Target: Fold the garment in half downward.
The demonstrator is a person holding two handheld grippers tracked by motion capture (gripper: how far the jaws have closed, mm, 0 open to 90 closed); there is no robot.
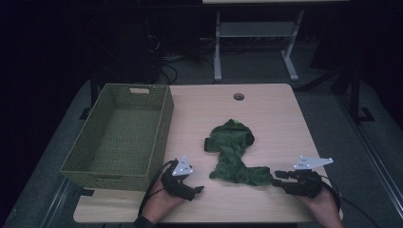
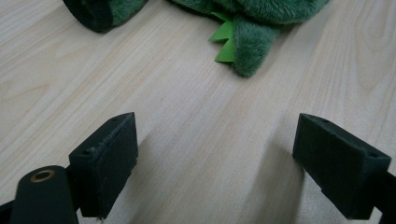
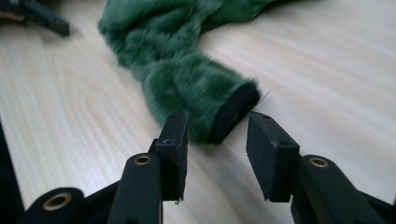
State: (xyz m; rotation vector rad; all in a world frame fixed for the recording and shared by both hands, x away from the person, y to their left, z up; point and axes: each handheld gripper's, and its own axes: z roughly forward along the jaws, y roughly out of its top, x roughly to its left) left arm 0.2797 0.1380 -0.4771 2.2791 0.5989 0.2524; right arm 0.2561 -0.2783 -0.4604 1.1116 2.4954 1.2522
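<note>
At the near edge of the table (image 1: 280, 114) two hands come in from below, each with a gripper. The left gripper (image 1: 198, 189) lies low on the wood beside the near right corner of the basket (image 1: 159, 137); its jaws stand wide apart with bare tabletop between them. The right gripper (image 1: 276, 177) lies near the table's near right corner, pointing at the green garment (image 1: 233, 152). Its jaws are partly open, and the garment's dark-cuffed end (image 3: 233, 112) sits just ahead of the gap between them; the pads do not press on it.

The garment lies crumpled at mid-table, between the grippers and a little beyond them, well apart from the basket. Open wood runs around it on all sides, most of it toward the far edge, where a round hole (image 1: 238, 97) is cut. The basket fills the left side and overhangs the table's left edge.

Beyond the table are a grey floor, a white frame (image 1: 256, 33) and dark surroundings.

The left gripper view shows the garment's light green spikes (image 2: 225, 42). The right gripper view shows the fuzzy pile and the left gripper (image 3: 32, 16) farther off.
</note>
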